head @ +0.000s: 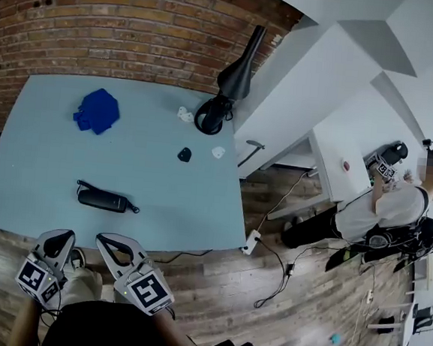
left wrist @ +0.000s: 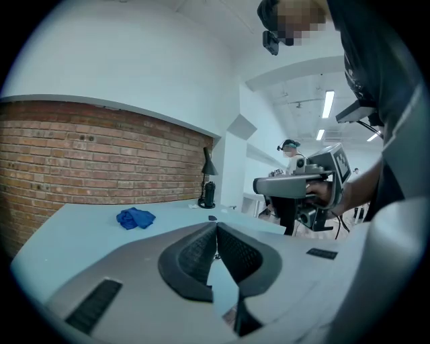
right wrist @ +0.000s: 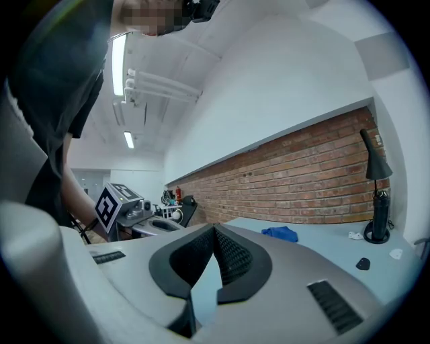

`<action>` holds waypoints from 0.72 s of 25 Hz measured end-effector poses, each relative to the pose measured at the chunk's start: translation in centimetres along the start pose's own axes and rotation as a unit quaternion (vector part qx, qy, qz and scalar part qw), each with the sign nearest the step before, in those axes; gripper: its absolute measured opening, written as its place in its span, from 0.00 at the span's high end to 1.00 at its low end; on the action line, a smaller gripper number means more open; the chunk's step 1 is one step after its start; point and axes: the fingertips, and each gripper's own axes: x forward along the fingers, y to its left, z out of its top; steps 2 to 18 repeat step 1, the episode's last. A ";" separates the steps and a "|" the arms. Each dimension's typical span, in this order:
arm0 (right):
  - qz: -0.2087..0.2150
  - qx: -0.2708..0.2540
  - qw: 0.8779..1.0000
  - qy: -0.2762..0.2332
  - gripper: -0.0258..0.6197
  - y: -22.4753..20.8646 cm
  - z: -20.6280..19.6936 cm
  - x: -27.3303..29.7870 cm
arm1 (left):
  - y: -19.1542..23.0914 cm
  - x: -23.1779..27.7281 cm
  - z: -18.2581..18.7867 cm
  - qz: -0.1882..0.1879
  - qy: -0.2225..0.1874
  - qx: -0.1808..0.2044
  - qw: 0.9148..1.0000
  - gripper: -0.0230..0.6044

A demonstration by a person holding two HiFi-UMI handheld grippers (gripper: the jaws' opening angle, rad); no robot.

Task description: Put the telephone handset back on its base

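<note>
Pale blue tabletop (head: 169, 194) bears black telephone handset (head: 102, 200); left gripper (head: 59, 233), right gripper (head: 107, 236) both pressed together, empty

**Both grippers shut and held close to the body**

The left gripper (head: 55, 235) is held low in front of the body and is pointed forward. Its jaws are pressed together at the tips, and nothing is caught between them. The right gripper (head: 112, 241) is held just beside it, at about the same height, and is pointed the same way. Its jaws are closed too, with nothing between them. The two grippers are not touching. A hand (left wrist: 327, 195) is seen wrapped round the right gripper's handle.
</note>
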 end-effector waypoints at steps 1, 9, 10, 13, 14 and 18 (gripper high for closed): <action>-0.001 0.002 1.000 0.000 0.95 -0.1 -0.1 -0.1 | -0.2 0.1 -0.1 -0.001 0.002 0.002 1.000 0.91; -0.001 0.002 1.000 0.000 0.95 -0.1 -0.1 -0.1 | -0.2 0.1 -0.1 -0.001 0.002 0.002 1.000 0.91; -0.001 0.002 1.000 0.000 0.95 -0.1 -0.1 -0.1 | -0.2 0.1 -0.1 -0.001 0.002 0.002 1.000 0.91; -0.001 0.002 1.000 0.000 0.95 -0.1 -0.1 -0.1 | -0.2 0.1 -0.1 -0.001 0.002 0.002 1.000 0.91; -0.001 0.002 1.000 0.000 0.95 -0.1 -0.1 -0.1 | -0.2 0.1 -0.1 -0.001 0.002 0.002 1.000 0.91; -0.001 0.002 1.000 0.000 0.95 -0.1 -0.1 -0.1 | -0.2 0.1 -0.1 -0.001 0.002 0.002 1.000 0.91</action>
